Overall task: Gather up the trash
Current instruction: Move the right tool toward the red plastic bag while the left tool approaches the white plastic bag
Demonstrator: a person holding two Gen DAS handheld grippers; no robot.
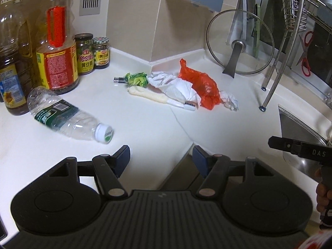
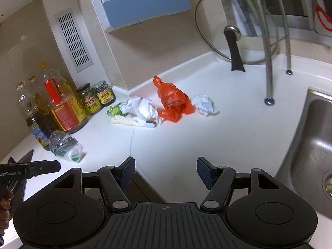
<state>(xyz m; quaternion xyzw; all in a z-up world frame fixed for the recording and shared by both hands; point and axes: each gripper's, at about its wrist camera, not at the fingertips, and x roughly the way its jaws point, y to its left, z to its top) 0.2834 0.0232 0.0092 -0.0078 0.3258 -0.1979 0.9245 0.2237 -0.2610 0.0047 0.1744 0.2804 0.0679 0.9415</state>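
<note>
White counter point(image 1: 145, 124) is carrying the trash in the left wrist view: an orange plastic bag point(image 1: 202, 87) lying against crumpled white paper point(image 1: 176, 87), a green wrapper point(image 1: 138, 78) beside it, and an empty water bottle point(image 1: 66, 118) lying near the left gripper point(image 1: 160, 159), whose fingers are standing released, gripping nothing. Right wrist view is showing the right gripper point(image 2: 166, 171) likewise released, hovering well short of the pile, beside the steel sink point(image 2: 311, 145)
</note>
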